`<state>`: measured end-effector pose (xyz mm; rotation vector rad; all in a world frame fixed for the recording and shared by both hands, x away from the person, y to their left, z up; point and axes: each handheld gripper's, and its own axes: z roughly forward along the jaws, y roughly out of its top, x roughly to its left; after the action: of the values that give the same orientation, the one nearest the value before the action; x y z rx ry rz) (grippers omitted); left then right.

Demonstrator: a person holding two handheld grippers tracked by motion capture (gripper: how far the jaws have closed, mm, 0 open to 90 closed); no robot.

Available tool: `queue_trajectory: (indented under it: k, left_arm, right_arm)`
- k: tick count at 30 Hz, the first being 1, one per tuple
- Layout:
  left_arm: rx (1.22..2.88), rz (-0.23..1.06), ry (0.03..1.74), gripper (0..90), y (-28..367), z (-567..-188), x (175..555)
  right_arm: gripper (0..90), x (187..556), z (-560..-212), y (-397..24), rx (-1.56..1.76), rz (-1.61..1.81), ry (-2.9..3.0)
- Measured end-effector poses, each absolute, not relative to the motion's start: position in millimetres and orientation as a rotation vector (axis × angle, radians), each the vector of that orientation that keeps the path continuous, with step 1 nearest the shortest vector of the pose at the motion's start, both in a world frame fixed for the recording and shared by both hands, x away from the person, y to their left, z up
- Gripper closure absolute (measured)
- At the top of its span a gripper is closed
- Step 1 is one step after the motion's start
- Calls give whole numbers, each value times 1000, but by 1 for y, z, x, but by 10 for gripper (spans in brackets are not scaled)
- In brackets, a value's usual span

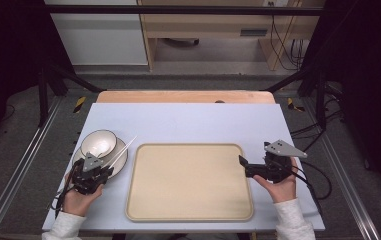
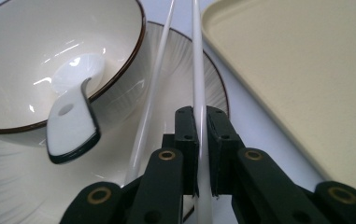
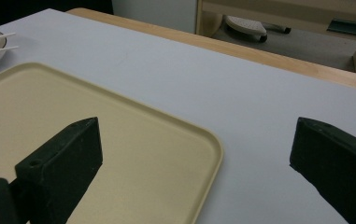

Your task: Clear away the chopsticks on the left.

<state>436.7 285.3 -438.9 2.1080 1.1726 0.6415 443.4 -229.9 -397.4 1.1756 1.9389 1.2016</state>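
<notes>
Glossy white chopstick point(image 2: 197, 70) clamped in left hand-held gripper point(image 2: 202, 121), right hand-held gripper point(image 3: 194, 154) agape, matte beige tray point(image 1: 190, 182).

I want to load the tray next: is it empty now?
Empty. The beige tray shows a bare surface in the high view; the bowl, plate and chopsticks sit beside it.

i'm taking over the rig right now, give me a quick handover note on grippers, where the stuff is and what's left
Left gripper: shut on one white chopstick, at the plate's near edge.
Right gripper: open, holding nothing, over the right edge of the beige tray.
Things: the second chopstick lies across the plate, loose beside the left jaw. The bowl sits on the plate with a white spoon in it, left of the tray.
Done: one chopstick gripped.
Left, likely: nothing is on the tray yet; the held chopstick probably goes there next.
</notes>
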Motion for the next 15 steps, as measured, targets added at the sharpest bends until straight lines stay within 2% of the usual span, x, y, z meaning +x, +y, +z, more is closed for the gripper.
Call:
queue_trajectory:
  k: [15]
  left_arm:
    - [1942,652,1218,846,250,-428,409]
  right_arm:
    - [27,440,-394,-237,1185,1236,1905]
